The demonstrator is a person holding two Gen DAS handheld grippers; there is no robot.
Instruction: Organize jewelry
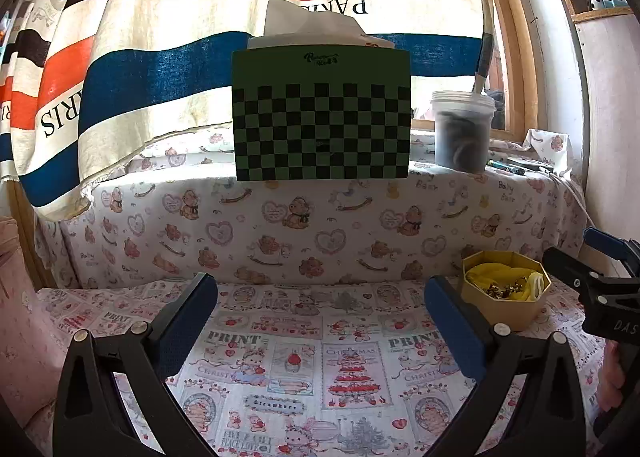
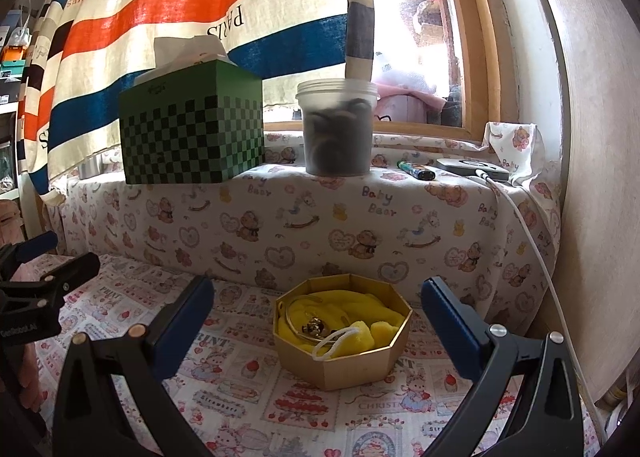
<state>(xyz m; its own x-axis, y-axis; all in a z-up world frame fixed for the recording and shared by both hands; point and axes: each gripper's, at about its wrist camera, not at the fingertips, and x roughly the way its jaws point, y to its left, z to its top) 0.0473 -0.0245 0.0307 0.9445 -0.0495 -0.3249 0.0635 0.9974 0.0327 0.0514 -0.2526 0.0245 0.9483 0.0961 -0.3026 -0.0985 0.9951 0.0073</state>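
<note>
Both claws are spread wide and carry nothing. The left gripper [image 1: 320, 321] hangs over the printed cloth [image 1: 304, 369], its blue-padded fingers [image 1: 188, 321] well apart with only fabric showing between them. The right gripper [image 2: 318, 321] is just as wide — its rubbery blue pads [image 2: 450, 327] flank the jewelry box [image 2: 344, 361] without touching it.

That box is the thing to watch: an octagonal, tan cardboard box with a gold-edged rim, sitting open on the cloth. From the left wrist it lies at about three o'clock [image 1: 506, 305], just beyond the right finger; from the right wrist it sits dead centre. Inside is a crumpled, soft yellow cloth [image 2: 360, 317], a thin gold bangle [image 2: 294, 317] curving along the wall at nine o'clock, a small cluster of gold jewelry [image 2: 314, 327] and a loop of white cord [image 2: 334, 341].

Up at twelve o'clock, on a ledge draped in teddy-bear fabric [image 2: 360, 217], stand a green checkered tissue box [image 1: 322, 117] with a tissue poking out and a frosted plastic tub [image 2: 338, 125] of dark contents. A striped curtain [image 1: 200, 37] hangs behind — coarse weave, orange, blue and cream.
</note>
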